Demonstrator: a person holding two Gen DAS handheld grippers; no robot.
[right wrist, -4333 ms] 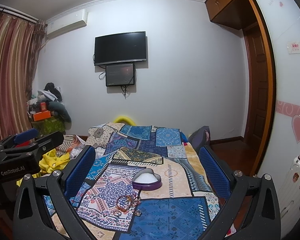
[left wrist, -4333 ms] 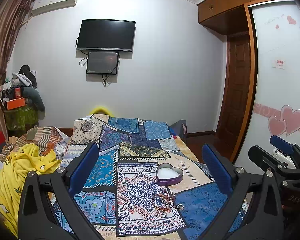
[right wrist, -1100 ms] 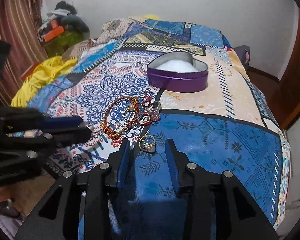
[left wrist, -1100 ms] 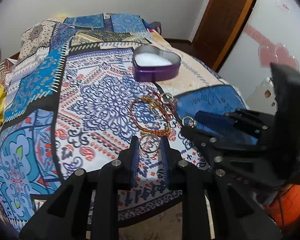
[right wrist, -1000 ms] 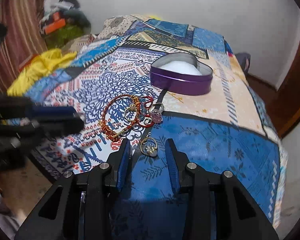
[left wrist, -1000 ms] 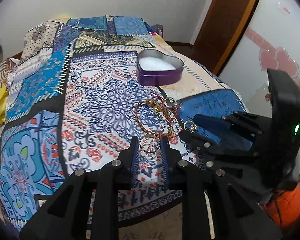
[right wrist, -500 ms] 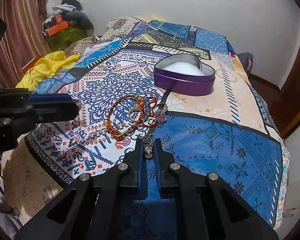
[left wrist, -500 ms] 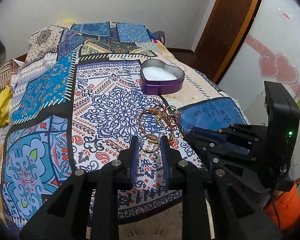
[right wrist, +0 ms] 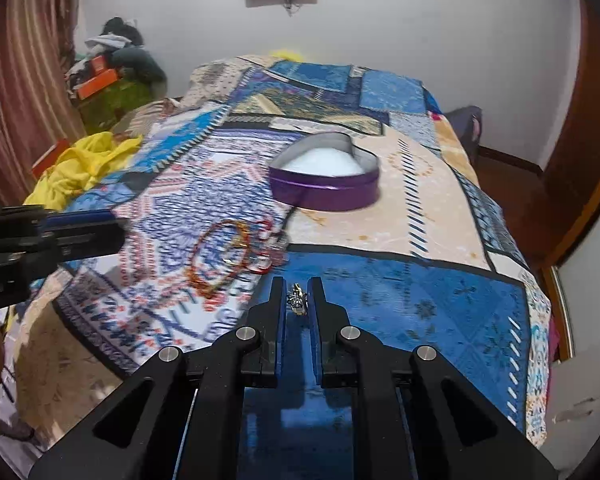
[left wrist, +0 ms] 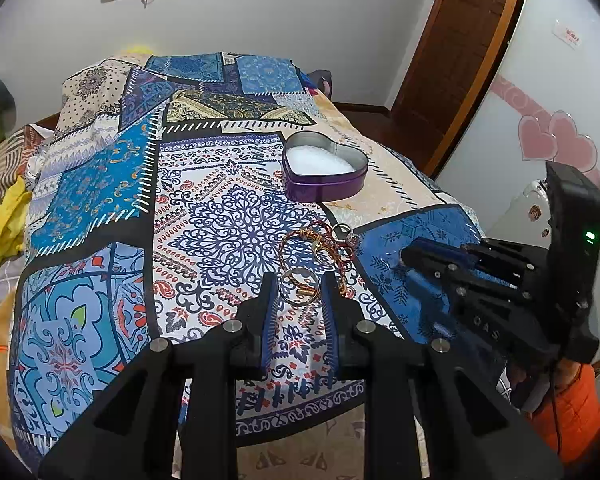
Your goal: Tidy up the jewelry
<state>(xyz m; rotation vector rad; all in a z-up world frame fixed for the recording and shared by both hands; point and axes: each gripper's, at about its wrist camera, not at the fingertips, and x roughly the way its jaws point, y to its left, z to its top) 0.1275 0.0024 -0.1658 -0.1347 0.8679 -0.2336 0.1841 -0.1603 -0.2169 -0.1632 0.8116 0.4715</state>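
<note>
My left gripper [left wrist: 299, 285] is shut on a thin silver bangle [left wrist: 300, 289] with a small gold clasp and holds it above the patterned bedspread. My right gripper [right wrist: 297, 289] is shut on a small ring with a charm [right wrist: 297, 302], lifted off the blue patch. A purple heart-shaped tin [left wrist: 325, 172] with white lining stands open further up the bed; it also shows in the right wrist view [right wrist: 325, 180]. A pile of red and gold bracelets and rings [left wrist: 320, 240] lies between the tin and the grippers, also seen from the right wrist [right wrist: 228, 254].
The patchwork bedspread [left wrist: 100, 184] covers the bed. Yellow clothing [right wrist: 80, 164] lies off its left side. A wooden door [left wrist: 456, 40] and a white wardrobe with pink hearts [left wrist: 548, 140] are on the right. The right gripper shows at right in the left wrist view [left wrist: 404, 255].
Both grippers have risen and pulled back from the bedspread. The left carries the bangle up; the right closed on the small ring about half a second ago and has lifted it.
</note>
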